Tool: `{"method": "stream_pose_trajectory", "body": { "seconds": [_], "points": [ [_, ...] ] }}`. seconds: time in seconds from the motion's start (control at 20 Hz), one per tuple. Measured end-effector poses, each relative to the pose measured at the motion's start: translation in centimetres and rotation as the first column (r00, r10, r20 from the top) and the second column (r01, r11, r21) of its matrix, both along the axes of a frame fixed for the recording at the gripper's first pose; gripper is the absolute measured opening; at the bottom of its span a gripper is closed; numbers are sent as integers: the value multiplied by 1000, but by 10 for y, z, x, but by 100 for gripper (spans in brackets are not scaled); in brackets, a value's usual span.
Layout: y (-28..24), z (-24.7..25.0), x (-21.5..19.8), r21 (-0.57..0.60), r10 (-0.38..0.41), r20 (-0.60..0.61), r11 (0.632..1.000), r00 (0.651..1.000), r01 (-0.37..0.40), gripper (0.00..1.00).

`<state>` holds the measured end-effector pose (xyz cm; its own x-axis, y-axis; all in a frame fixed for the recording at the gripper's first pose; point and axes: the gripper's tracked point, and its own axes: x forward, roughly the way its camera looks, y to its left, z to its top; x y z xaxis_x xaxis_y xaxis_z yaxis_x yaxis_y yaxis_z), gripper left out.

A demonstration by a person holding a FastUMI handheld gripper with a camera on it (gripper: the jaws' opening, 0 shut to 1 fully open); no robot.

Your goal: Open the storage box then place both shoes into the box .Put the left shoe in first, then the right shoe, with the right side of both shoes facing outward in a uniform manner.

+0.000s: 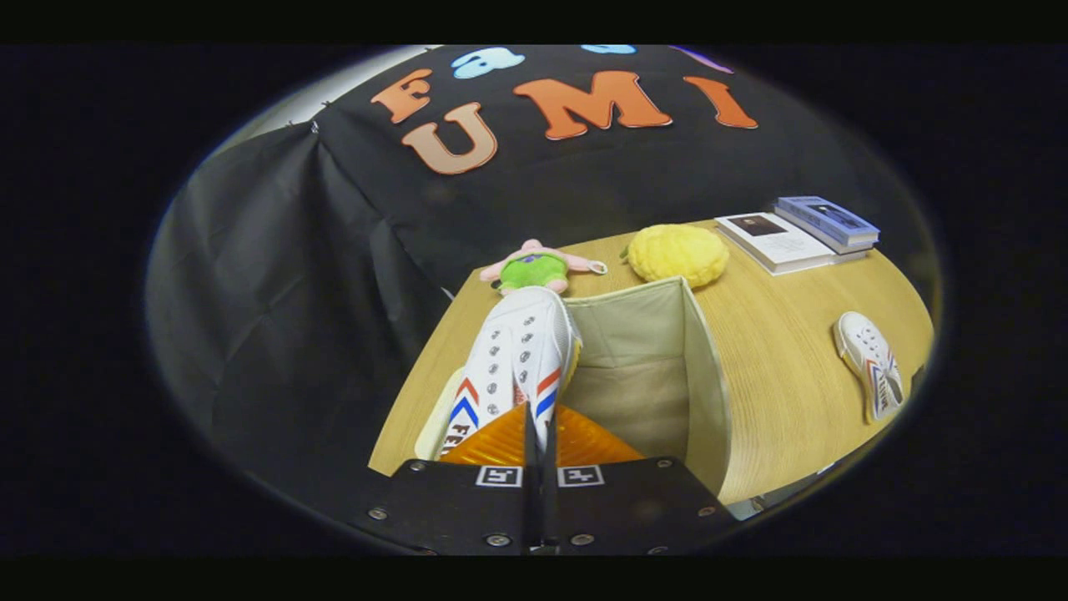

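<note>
A: Where is the shoe (519, 359) being carried?

B: It is held by the gripper (539, 434), whose fingers are drawn nearly together on the thin edge of the shoe's opening, both pressing on it. The shoe is suspended toe away, over the near left corner of the open storage box (702, 367), not yet lowered inside.

A: Why is it held that way?

B: By a pinch at the collar the sole is left hanging free, so the shoe can presumably be lowered sideways along the box wall with one flank turned outward.

A: How is the shoe described?

B: White canvas is seen, with metal eyelets in two rows and red and blue chevrons on both sides.

A: And the box?

B: A pale fabric interior is shown, the cavity bare as far as can be seen.

A: What lies around it?

B: The second shoe (871, 366) is left on the wooden table (784, 334), well apart to the right. Beyond the box, a green plush toy (536, 269), a yellow cushion (677, 255) and stacked books (797, 234) are set.
</note>
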<state>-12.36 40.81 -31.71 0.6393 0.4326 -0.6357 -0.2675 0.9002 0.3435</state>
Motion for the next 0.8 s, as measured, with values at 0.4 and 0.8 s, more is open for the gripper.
{"method": "stream_pose_trajectory", "body": {
  "seconds": [0.4,0.8],
  "points": [
    [-4,19,13,-39,54,76,998,996,-51,98],
    [-57,54,45,-56,21,189,998,982,-11,98]
  ]
}}
